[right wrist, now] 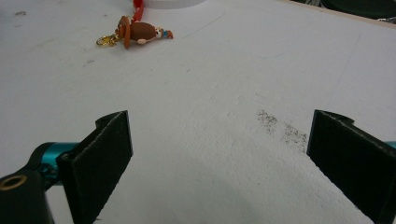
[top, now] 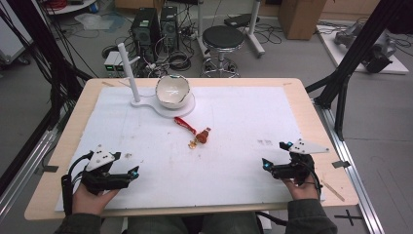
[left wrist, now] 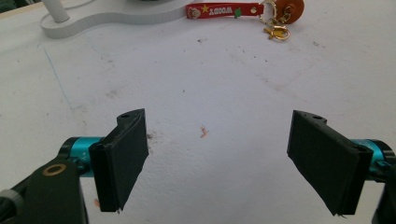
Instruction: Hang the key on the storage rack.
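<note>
Keychain (top: 196, 132) flat on bench (top: 292, 97), just in front of white stand (top: 163, 105). Left tool (top: 127, 171) and right tool (top: 272, 155) released, empty, well short of keychain.

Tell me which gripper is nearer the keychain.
Left, only slightly. The left gripper rests at the near-left of the mat, the right gripper at the near-right; the keychain lies farther up the mat between them, untouched. Both stand open.
</note>
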The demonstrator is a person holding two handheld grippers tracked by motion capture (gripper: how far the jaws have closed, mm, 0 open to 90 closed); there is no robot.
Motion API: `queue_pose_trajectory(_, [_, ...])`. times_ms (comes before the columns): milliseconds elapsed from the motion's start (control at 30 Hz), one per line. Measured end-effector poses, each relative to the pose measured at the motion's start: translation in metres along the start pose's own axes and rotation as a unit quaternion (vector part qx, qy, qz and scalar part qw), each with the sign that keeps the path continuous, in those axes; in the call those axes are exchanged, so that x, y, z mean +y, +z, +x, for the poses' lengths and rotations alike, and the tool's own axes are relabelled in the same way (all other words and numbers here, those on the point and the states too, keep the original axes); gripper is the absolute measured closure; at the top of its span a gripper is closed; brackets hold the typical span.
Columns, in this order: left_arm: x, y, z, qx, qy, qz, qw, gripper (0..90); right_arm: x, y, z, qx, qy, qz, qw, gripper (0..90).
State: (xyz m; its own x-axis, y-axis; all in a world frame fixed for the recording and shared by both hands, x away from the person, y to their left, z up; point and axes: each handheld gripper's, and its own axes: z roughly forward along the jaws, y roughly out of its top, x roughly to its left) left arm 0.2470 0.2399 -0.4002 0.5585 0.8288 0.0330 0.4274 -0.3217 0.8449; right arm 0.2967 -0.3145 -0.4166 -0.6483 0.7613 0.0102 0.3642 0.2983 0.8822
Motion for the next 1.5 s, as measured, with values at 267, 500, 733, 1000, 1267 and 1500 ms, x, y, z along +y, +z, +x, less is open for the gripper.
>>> queue_pose_trajectory(267, [0.0, 0.003, -0.001, -0.005, 0.001, 0.004, 1.0, 20.7, 0.0, -0.001, 0.0, -0.002, 0.003, 0.001, 1.0, 6.0])
queue_pose_trajectory(500, [-0.001, 0.001, 0.0, -0.007, 0.003, 0.003, 1.0, 20.6, 0.002, 0.002, 0.002, -0.001, -0.002, -0.001, 1.0, 6.0])
queue_pose_trajectory(733, [-0.001, 0.002, 0.0, -0.007, 0.001, 0.003, 1.0, 20.6, 0.003, 0.001, 0.003, -0.001, 0.0, -0.002, 1.0, 6.0])
queue_pose_trajectory(1000, [-0.003, 0.001, 0.0, -0.01, 0.003, 0.003, 0.9999, 20.6, 0.005, 0.001, 0.004, -0.001, -0.002, -0.008, 1.0, 6.0])
queue_pose_trajectory(1267, [-0.004, -0.003, -0.002, -0.009, 0.004, 0.002, 0.9999, 20.6, 0.007, 0.001, 0.002, -0.002, -0.003, -0.015, 0.9999, 6.1])
queue_pose_trajectory(1500, [-0.003, -0.003, -0.002, -0.013, 0.007, 0.001, 0.9999, 20.6, 0.015, 0.001, 0.003, -0.003, -0.007, -0.015, 0.9999, 6.1])
